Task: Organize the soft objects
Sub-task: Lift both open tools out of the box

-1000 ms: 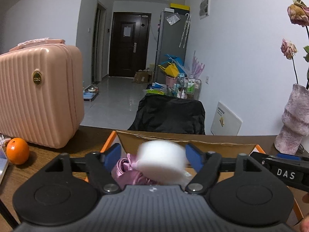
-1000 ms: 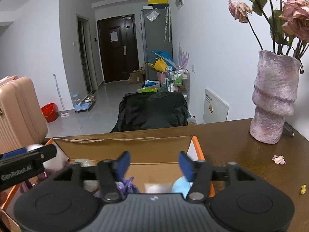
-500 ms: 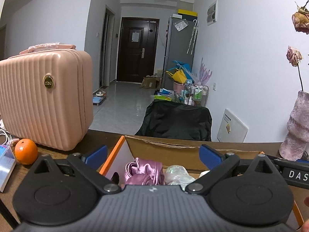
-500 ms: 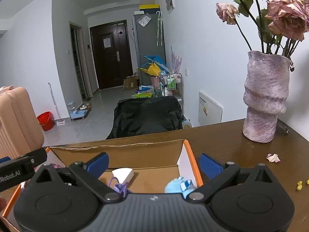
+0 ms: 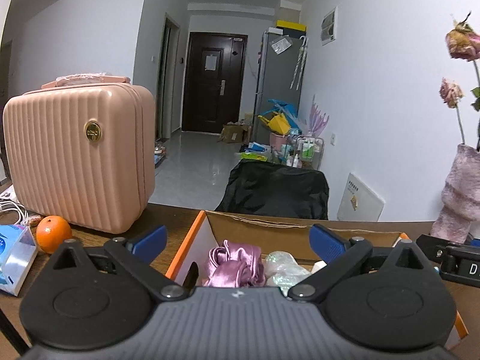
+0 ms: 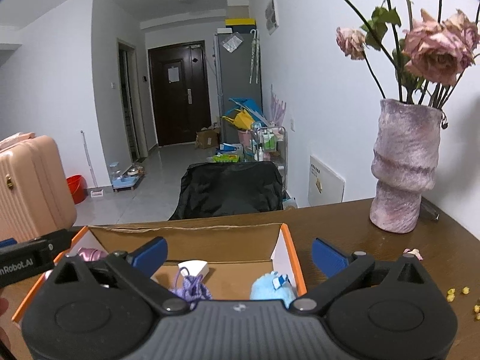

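A: Where are the soft things?
B: Inside the cardboard box point(image 6: 282, 237): pink satin cloth point(image 5: 232, 265), purple pouch point(image 6: 192, 289), blue plush point(image 6: 271, 289)
A: Grippers?
B: Left gripper point(image 5: 237, 240) and right gripper point(image 6: 238, 252) spread wide above it, empty

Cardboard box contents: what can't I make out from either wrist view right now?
- Near part of the cardboard box floor: hidden behind the gripper bodies in both views.
- Pink satin cloth: lower part covered in the left view, mostly hidden in the right.
- Clear crinkly item: too indistinct to identify.
- Purple knit pouch and light blue soft item: bottoms cut off.
- White item: only its top shows.
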Action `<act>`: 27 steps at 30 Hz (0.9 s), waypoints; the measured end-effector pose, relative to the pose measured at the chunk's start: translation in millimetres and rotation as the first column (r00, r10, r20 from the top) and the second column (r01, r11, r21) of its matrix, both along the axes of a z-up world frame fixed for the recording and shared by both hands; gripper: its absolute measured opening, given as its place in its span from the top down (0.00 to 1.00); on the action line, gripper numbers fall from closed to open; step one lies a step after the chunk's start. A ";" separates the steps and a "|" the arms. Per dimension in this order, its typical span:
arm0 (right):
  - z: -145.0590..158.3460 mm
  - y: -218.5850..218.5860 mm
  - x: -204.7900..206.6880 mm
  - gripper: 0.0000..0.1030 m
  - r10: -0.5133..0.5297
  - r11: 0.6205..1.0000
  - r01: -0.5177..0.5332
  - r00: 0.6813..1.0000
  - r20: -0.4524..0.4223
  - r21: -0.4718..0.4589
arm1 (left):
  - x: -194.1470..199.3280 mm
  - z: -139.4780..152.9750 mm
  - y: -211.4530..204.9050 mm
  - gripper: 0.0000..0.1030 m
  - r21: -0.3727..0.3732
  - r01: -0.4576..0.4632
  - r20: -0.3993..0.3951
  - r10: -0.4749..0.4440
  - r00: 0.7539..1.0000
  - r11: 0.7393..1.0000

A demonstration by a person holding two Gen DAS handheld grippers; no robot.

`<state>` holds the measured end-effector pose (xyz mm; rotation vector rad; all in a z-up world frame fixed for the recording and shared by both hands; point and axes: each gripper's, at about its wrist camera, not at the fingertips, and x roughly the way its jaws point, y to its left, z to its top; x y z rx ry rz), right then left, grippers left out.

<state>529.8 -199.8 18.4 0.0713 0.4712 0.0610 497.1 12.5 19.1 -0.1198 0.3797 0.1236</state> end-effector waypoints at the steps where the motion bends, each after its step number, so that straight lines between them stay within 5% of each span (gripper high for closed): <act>1: 0.7 0.3 -3.9 0.00 0.003 1.000 -0.003 1.000 0.004 -0.004 | -2.7 0.3 -0.1 0.00 0.001 0.004 0.001 -0.004 1.000 1.000; 27: -4.3 -19.2 -124.9 0.00 0.080 0.990 -0.071 0.995 0.065 -0.123 | -109.7 -12.5 -28.5 0.00 0.064 0.146 -0.023 -0.144 0.989 0.987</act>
